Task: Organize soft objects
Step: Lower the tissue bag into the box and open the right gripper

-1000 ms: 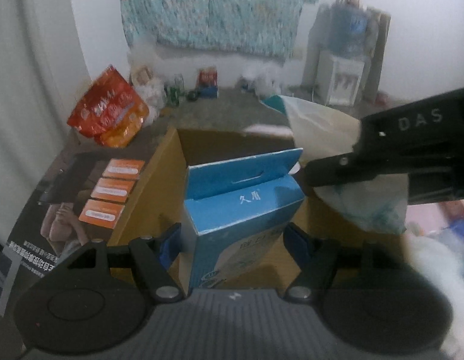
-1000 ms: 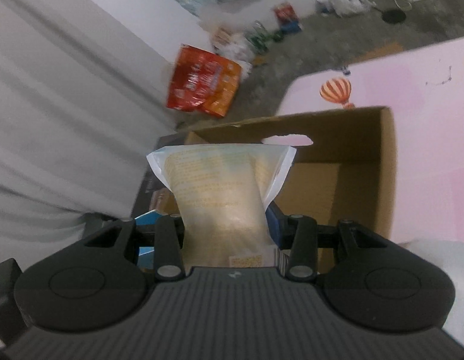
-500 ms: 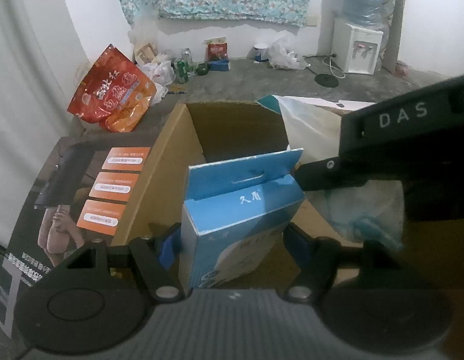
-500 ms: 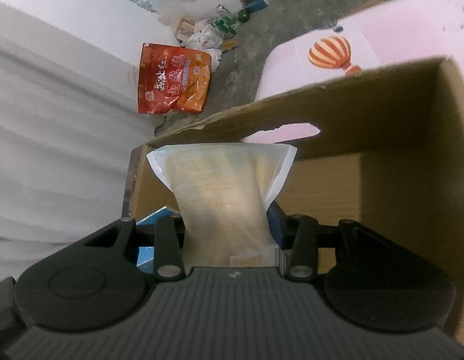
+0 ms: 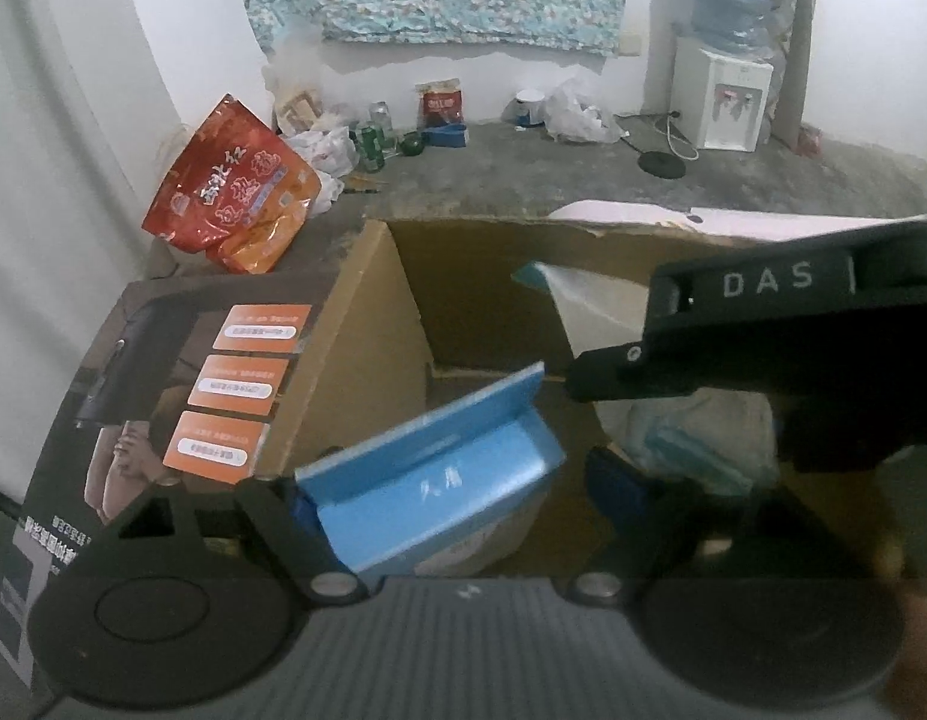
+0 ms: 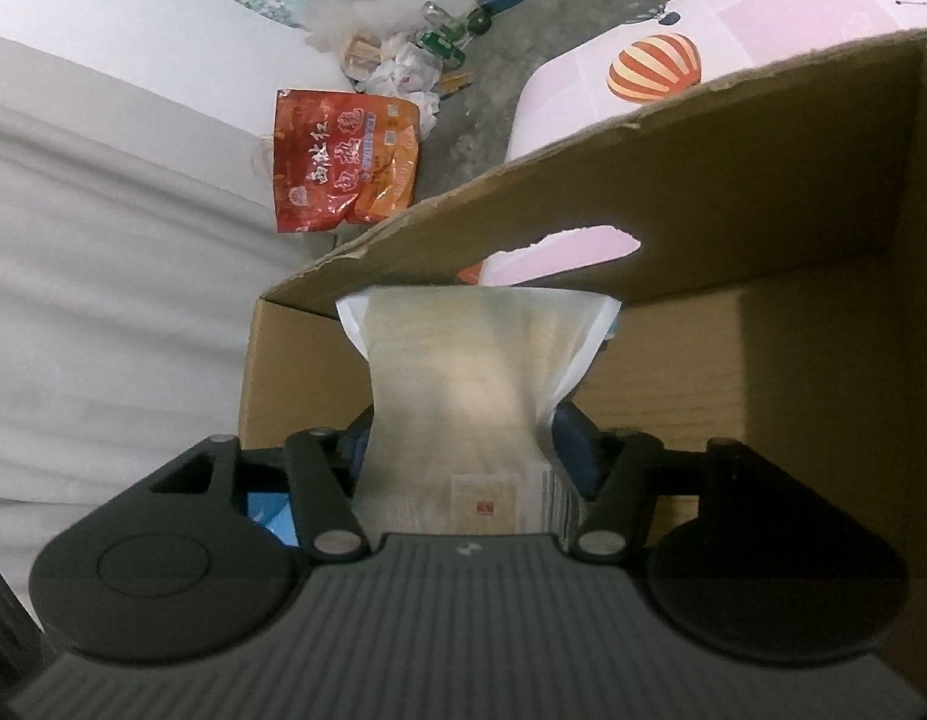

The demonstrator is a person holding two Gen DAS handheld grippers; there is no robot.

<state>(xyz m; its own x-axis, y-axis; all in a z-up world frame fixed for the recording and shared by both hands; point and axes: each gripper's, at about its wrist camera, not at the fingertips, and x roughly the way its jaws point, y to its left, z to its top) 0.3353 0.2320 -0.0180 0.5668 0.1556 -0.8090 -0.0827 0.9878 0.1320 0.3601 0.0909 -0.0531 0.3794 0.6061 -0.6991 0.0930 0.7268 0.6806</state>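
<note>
Now two packs, one cardboard box (image 5: 367, 324).
Left gripper (image 5: 457, 516) jaws just widened, blue carton (image 5: 433, 498) released, tilted since earlier; right gripper (image 6: 463, 450) jaws just widened around white pack (image 6: 463, 384) inside box.

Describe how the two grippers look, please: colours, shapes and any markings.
Both are matte black plastic. The left gripper has a ribbed grey housing, two round black discs at the sides, silver pivot screws and blue fingers. The right gripper looks the same. Seen from the side, its body bears white letters "DAS".
</note>
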